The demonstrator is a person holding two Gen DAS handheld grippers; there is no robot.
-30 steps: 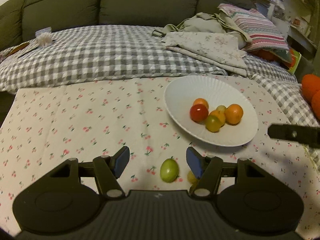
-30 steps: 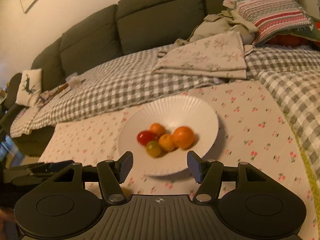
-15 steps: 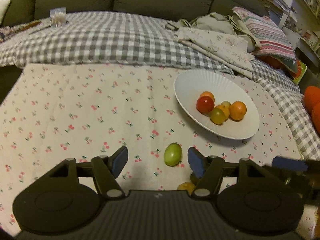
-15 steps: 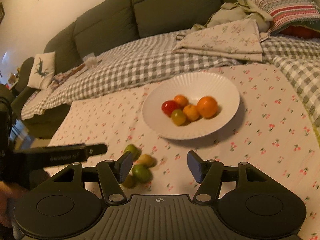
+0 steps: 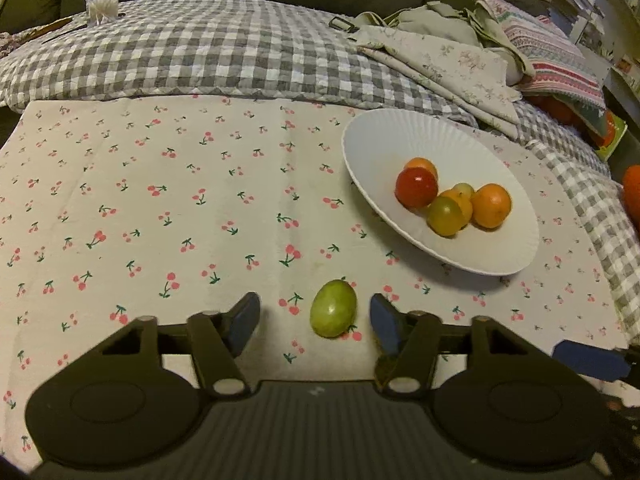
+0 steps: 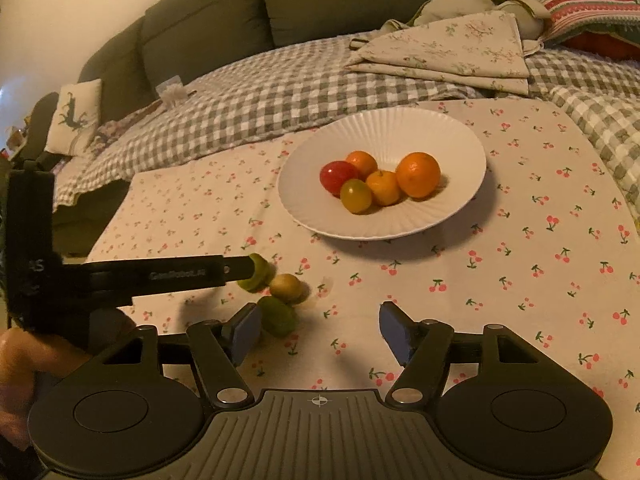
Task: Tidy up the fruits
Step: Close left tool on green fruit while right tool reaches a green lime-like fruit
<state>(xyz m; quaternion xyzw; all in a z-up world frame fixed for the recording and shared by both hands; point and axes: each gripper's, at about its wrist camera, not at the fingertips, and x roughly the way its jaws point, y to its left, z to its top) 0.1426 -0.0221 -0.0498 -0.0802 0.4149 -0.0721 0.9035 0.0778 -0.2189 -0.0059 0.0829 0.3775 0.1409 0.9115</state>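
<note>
A white ribbed plate on the cherry-print cloth holds a red tomato, oranges and yellow-green fruits. A green fruit lies on the cloth between the fingers of my open left gripper, not touched. In the right wrist view three green fruits lie together: one partly behind the left gripper's finger, a yellowish one, and one by my open right gripper's left finger. The right gripper is empty.
A grey checked blanket and a dark sofa lie behind the cloth. Folded floral fabric and striped pillows sit at the back right. The right gripper's blue fingertip shows at the lower right of the left view.
Both grippers have moved closer to the cloth. The left gripper now has the green fruit between its open fingers; the right gripper has come near the green fruit cluster.
</note>
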